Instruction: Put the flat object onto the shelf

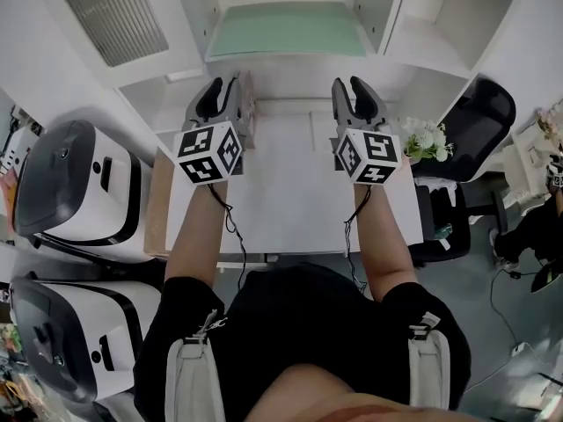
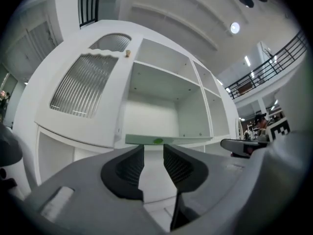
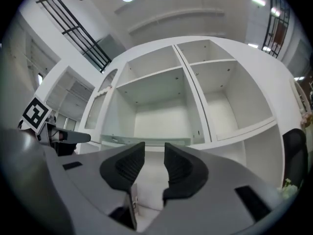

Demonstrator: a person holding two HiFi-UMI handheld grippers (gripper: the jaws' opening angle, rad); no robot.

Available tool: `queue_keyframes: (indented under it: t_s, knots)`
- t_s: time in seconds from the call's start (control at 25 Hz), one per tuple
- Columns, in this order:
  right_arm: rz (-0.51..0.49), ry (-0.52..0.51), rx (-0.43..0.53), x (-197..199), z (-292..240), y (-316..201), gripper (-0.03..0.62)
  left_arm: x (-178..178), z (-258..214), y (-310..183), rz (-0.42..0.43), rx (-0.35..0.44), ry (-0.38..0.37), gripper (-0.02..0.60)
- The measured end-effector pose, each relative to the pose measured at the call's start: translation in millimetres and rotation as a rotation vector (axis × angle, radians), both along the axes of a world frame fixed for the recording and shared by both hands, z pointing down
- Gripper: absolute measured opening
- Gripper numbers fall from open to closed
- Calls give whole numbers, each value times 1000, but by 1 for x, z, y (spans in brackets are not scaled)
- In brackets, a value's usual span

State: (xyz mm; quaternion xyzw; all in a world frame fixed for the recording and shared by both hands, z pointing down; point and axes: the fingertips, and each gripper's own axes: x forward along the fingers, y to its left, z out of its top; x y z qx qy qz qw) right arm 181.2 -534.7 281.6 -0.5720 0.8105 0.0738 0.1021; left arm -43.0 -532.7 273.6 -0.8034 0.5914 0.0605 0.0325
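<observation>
Board (image 1: 286, 30) on shelf (image 1: 283, 65); beyond left gripper (image 1: 223, 90), right gripper (image 1: 352, 90).

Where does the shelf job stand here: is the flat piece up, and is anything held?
Done, by the look of it: the pale green flat board lies on the white cabinet shelf. In hand: nothing; the left gripper and right gripper hover over the white table, jaws apart and empty. Left: apparently only drawing the grippers away.
</observation>
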Motion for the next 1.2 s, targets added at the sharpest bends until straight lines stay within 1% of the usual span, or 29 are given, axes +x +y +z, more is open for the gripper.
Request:
queue_keyframes:
  t_s: [0.12, 0.2, 0.32, 0.44, 0.6, 0.68, 0.84, 0.96, 1.2]
  knots:
    - [-23, 17, 11, -16, 15, 13, 118, 12, 22, 12, 13, -26, -61, 122]
    - [-44, 7, 6, -27, 27, 22, 105, 17, 39, 19, 17, -45, -85, 92]
    - [-41, -12, -8, -34, 45, 34, 56, 20, 65, 29, 20, -80, -80, 53]
    - [-36, -21, -39, -38, 65, 45, 6, 22, 87, 42, 19, -91, -77, 27]
    - [-39, -22, -102, -41, 98, 56, 0, 21, 117, 55, -22, -116, -89, 17]
    - [-37, -28, -129, -41, 108, 61, -2, 19, 128, 60, -42, -135, -78, 17]
    - [-32, -21, -141, -40, 116, 70, -2, 16, 138, 68, -48, -153, -63, 16]
    - [-26, -5, -134, -38, 116, 76, -2, 16, 136, 74, -47, -150, -54, 17]
    - [-22, -19, -136, -35, 116, 87, -2, 15, 130, 87, -44, -138, -48, 17]
